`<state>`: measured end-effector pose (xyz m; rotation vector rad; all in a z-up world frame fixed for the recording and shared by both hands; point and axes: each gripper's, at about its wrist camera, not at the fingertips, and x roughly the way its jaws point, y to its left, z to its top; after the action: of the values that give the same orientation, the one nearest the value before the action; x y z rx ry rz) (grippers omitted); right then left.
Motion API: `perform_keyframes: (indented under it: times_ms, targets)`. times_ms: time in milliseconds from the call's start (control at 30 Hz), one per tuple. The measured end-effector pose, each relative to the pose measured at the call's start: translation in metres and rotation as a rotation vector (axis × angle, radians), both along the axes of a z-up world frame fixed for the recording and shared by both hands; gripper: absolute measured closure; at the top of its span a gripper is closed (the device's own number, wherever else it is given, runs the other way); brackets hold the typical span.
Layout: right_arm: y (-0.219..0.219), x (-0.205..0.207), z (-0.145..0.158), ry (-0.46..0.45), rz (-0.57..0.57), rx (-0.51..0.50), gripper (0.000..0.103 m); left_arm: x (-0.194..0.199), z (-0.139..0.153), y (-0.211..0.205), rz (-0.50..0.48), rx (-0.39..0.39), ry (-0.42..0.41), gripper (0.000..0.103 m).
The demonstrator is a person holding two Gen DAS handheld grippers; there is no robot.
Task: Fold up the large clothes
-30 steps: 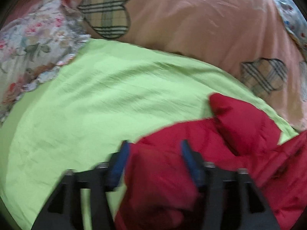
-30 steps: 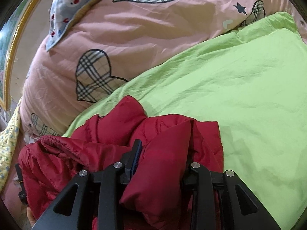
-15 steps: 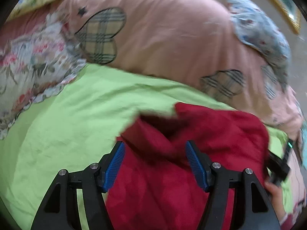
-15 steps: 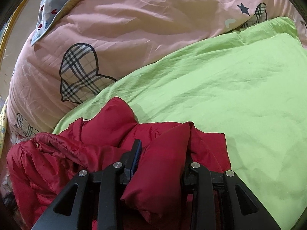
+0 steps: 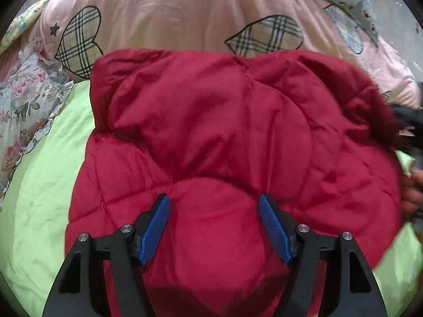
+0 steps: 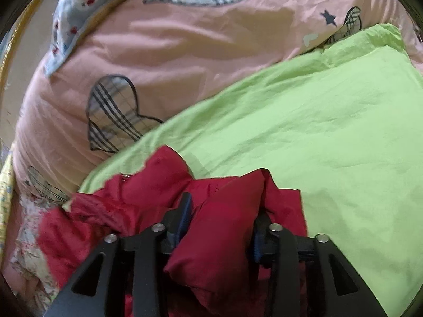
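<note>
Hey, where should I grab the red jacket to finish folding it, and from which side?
Probably the jacket's far edge next to the pink quilt, coming over the top from the near side. In the left view it lies spread on the green sheet, and that edge is raised, so fingers could pinch it and draw it back.

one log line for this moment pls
left tongs: opening, red jacket between | right tongs: opening, jacket fold between | surface: green sheet

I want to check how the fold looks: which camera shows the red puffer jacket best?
The left wrist view: the red puffer jacket fills the frame, its quilted panel spread over the green sheet. The right wrist view shows only a bunched part of it between the fingers of the right gripper, whose jaws are opening.
</note>
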<state>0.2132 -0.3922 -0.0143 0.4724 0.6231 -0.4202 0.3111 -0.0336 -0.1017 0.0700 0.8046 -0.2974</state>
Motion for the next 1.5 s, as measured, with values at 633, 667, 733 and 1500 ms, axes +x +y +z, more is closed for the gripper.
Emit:
perform_keyframes:
  times_ms: [633, 667, 733, 1500]
  targets:
    - [0.093, 0.011, -0.041, 0.347, 0.366, -0.29, 0.015, 0.037, -0.004, -0.013, 0.007, 0.003, 0.012, 0.034]
    - [0.082, 0.014, -0.046, 0.338, 0.35, -0.245, 0.015, 0.033, 0.002, -0.008, 0.001, -0.022, 0.022, 0.035]
    - [0.073, 0.017, -0.047, 0.325, 0.32, -0.214, 0.015, 0.024, 0.013, 0.005, -0.008, -0.071, 0.021, 0.042]
    - [0.062, 0.01, -0.054, 0.258, 0.268, -0.098, 0.013, 0.075, -0.014, 0.025, 0.071, -0.097, 0.089, 0.044]
